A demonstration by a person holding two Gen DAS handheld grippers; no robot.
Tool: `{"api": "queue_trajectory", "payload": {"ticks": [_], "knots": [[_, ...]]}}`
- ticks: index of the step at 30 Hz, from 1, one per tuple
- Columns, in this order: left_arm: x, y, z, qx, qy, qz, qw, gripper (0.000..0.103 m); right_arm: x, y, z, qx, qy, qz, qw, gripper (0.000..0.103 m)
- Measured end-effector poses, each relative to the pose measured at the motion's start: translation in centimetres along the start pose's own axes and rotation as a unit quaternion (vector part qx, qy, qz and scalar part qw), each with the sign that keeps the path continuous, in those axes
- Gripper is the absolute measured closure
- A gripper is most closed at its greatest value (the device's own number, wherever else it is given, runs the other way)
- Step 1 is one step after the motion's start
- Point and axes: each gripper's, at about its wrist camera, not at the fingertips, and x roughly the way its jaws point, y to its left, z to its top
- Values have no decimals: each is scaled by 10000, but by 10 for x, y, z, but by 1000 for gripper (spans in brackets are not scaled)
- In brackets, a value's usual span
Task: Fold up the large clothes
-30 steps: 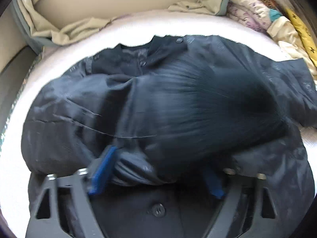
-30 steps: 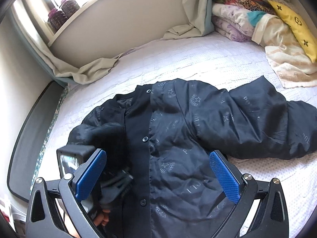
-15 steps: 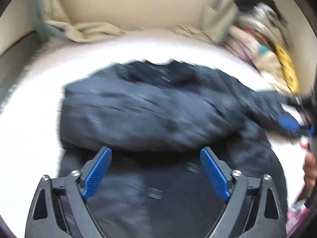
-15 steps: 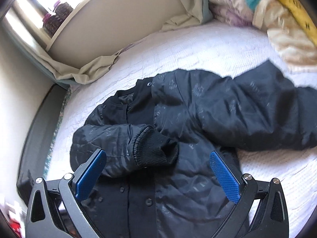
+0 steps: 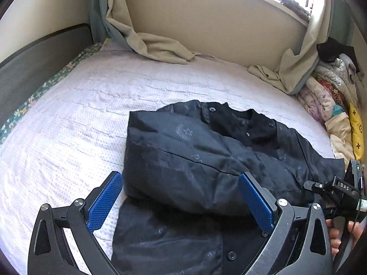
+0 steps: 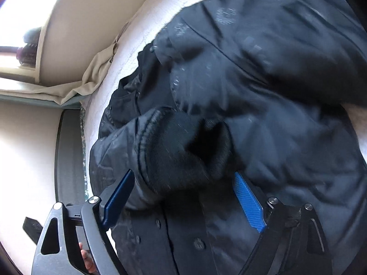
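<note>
Nearest us in the left wrist view, our left gripper point(image 5: 181, 199) hangs with its two blue-padded jaws spread wide and opening, nothing pinched between them; a second ago they clamped a dark fold of sleeve. Just beyond lies the one dark navy padded jacket with snap buttons point(image 5: 206, 160), spread on the white textured bedspread point(image 5: 80, 119), one sleeve folded across its chest. At the right edge we see our right gripper point(image 5: 337, 190) reaching in over the jacket's far side, fingers of the hand below it.

In the right wrist view, our right gripper point(image 6: 181, 197) has dropped close onto the jacket point(image 6: 275, 114); its jaws are closing around the black ribbed knit cuff point(image 6: 183, 149) that bulges between them, though we cannot tell whether the pads press it yet. The cuff blocks the button placket behind it.

Farther off, two beige curtain ends point(image 5: 160, 48) pool on the bed, and one stack of folded patterned blankets point(image 5: 328, 100) sits at the right, with one yellow cushion point(image 5: 356, 135).
</note>
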Motion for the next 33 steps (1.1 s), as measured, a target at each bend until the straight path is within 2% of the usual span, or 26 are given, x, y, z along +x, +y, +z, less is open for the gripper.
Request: {"api": "queue_trajectory", "payload": {"ticks": [3,7,9,13,16,18,21,23,27,29,31,32,33], "knots": [[3,2,0,70,33,107,9999,0,9,6,8,-139,9,-56,9999,28],[10,3,0,93,79,231,9997,0,20,10,17,-369,98,23,9993,53],[15,2,0,162,120,332,9992,0,22,14,20,-509,93,-4,9987,60],[28,-6,0,557,195,664,9960,0,15,34,25,-1050,-47,-210,9942,73],[36,-7,4,844,160,944,9918,0,-3,51,29,-1616,-358,-621,9842,76],[42,-3,8,870,166,1032,9907,0,-17,60,32,-2011,-644,-1004,9723,76],[52,4,11,695,268,962,9926,0,-31,62,38,-2281,-959,-1385,9590,76],[59,5,9,697,357,919,9927,0,-34,55,42,-2317,-1046,-1537,9549,76],[77,2,0,956,575,1081,9879,0,-17,38,42,-2418,-911,-1963,9459,76],[85,6,-2,896,721,1086,9874,0,-4,26,37,-2386,-695,-2135,9448,75],[80,9,1,805,706,1027,9889,1,4,21,34,-2305,-544,-2214,9460,67],[73,10,5,783,575,992,9903,1,2,21,32,-2247,-494,-2193,9482,65],[66,9,8,783,438,983,9911,1,-3,24,31,-2163,-446,-2157,9512,58]]}}
